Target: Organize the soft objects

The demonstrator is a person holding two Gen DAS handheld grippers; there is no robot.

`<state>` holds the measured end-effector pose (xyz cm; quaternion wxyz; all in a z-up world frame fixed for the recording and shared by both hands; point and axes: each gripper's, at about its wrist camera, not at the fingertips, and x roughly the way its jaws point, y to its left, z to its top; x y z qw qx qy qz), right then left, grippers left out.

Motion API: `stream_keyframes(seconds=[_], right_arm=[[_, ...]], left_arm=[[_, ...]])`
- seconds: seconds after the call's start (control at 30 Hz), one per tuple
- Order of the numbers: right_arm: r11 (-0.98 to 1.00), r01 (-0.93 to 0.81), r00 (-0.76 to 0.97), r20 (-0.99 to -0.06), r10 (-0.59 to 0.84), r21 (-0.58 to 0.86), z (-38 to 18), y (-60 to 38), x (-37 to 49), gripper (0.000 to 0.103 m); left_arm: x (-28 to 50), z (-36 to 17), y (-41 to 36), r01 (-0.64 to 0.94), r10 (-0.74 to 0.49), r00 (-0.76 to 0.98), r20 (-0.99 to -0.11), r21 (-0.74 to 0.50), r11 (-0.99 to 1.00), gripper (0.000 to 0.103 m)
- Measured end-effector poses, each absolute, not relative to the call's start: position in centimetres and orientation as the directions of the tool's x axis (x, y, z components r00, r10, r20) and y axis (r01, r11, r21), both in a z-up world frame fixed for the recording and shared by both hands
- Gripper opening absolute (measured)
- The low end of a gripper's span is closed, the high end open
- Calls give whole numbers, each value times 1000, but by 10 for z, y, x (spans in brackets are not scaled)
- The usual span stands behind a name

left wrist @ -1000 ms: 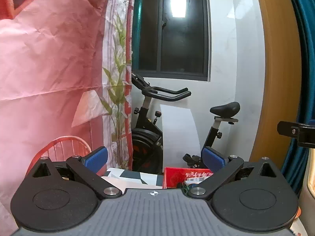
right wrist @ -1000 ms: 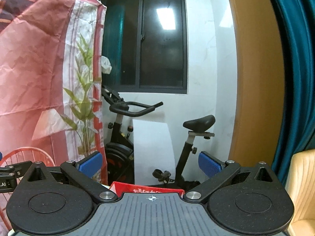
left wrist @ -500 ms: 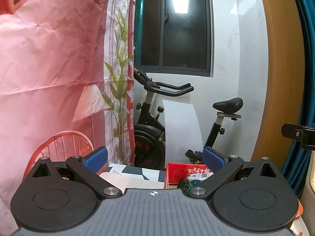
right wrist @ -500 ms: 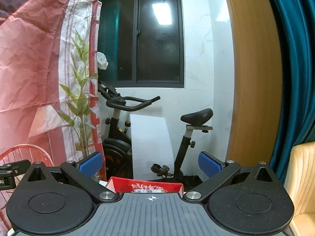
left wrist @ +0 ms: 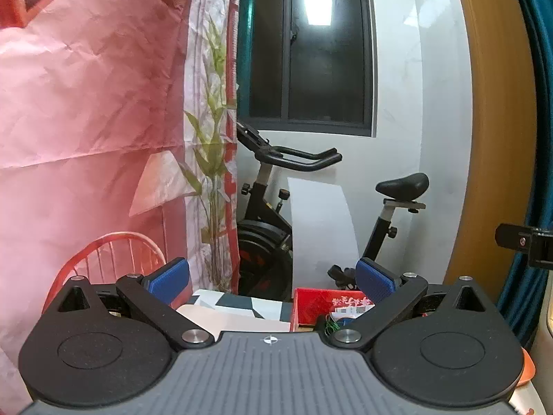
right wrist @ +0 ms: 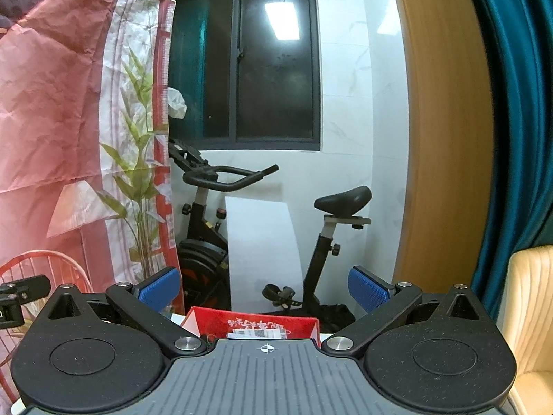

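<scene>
Both views now tilt lower than one second ago: more of the red box (left wrist: pixel 328 306) and the desk (left wrist: pixel 235 318) beneath it appears above each tool body, and the exercise bike (right wrist: pixel 259 235) sits higher in view.

Left tongs (left wrist: pixel 273 280): spread wide, nothing between the blue pads. Right tongs (right wrist: pixel 264 288): spread wide, likewise empty. Both are held level, aimed across the room rather than down at the work surface.

Task item location: no soft object can be identified. Something green and thread-like shows at the box's near edge in the left view; what it is cannot be told. Most of the box interior is hidden behind the tool bodies.

Hazards from this position:
- Blind descent. The tool bodies mask the near desk, so a lowering move may strike the box rim or the papers beside it.
- Tool collision. Each tool's tip shows at the edge of the other's view; converging on the box may cause contact.
- Snagging. Loose thread may catch on a pad.
</scene>
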<state>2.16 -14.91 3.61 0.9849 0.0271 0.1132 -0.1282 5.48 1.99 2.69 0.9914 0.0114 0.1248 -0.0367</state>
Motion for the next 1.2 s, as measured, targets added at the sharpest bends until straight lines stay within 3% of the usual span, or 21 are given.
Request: stream_keyframes(seconds=[1.2], right_arm=[[965, 263, 936, -250, -249, 21, 24, -153, 26, 103]], left_arm=[[52, 32, 22, 57, -52, 973, -223, 14, 998, 103]])
